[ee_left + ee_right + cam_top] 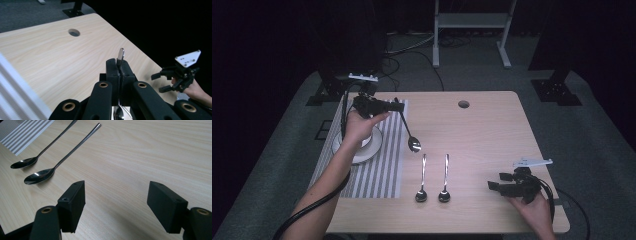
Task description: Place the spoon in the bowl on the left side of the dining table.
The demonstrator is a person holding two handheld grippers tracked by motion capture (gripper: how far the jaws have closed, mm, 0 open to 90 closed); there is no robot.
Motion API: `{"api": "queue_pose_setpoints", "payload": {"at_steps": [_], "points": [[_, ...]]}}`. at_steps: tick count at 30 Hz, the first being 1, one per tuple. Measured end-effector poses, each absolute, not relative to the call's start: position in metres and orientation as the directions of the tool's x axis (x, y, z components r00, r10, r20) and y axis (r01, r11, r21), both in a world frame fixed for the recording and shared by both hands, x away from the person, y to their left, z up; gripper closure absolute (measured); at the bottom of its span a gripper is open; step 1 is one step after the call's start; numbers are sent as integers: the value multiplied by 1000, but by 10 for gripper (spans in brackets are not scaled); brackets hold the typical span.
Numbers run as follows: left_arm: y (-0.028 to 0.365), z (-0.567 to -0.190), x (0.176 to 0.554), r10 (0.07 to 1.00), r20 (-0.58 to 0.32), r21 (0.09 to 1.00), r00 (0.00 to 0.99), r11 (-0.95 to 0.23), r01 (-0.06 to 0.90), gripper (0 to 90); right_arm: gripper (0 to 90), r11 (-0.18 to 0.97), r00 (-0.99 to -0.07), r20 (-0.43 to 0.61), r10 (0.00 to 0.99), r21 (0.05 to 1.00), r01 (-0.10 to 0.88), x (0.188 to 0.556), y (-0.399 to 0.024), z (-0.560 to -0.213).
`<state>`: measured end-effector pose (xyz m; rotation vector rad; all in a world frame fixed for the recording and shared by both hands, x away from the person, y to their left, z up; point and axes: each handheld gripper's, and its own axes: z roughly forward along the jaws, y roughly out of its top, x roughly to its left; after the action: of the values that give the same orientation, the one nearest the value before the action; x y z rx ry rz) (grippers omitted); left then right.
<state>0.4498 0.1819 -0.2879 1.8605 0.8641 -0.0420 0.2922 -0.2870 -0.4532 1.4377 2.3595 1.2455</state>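
Note:
My left gripper [398, 106] is lifted over the striped placemat [377, 170] and is shut on the handle of a metal spoon [409, 134], whose bowl hangs down to the right of the mat. In the left gripper view the handle tip [121, 54] sticks up between the closed jaws. Two more spoons, one [422, 181] beside the other [445, 179], lie side by side on the bare wood with bowls toward the near edge. My right gripper [493, 186] rests open near the table's front right, its jaws wide apart and empty, pointing at those spoons [37, 176].
A white plate [371, 146] sits on the placemat under the left hand. A round cable hole [463, 104] is in the far part of the wooden table [492, 130]. Beyond the table stand a white frame [472, 25] and dark stands on grey carpet.

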Motion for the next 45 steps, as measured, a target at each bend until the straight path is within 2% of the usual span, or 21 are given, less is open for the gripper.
{"api": "queue_pose_setpoints", "payload": {"at_steps": [16,45], "points": [[232,-285,460,644,-402,785,651,-122,607,890,296,215,-547,305,779,691,690,293,-288,-454],[296,-281,464,753,-406,784,518,-4,621,890,296,212,-545,306,781,691,691,293,-288,-453]]}}
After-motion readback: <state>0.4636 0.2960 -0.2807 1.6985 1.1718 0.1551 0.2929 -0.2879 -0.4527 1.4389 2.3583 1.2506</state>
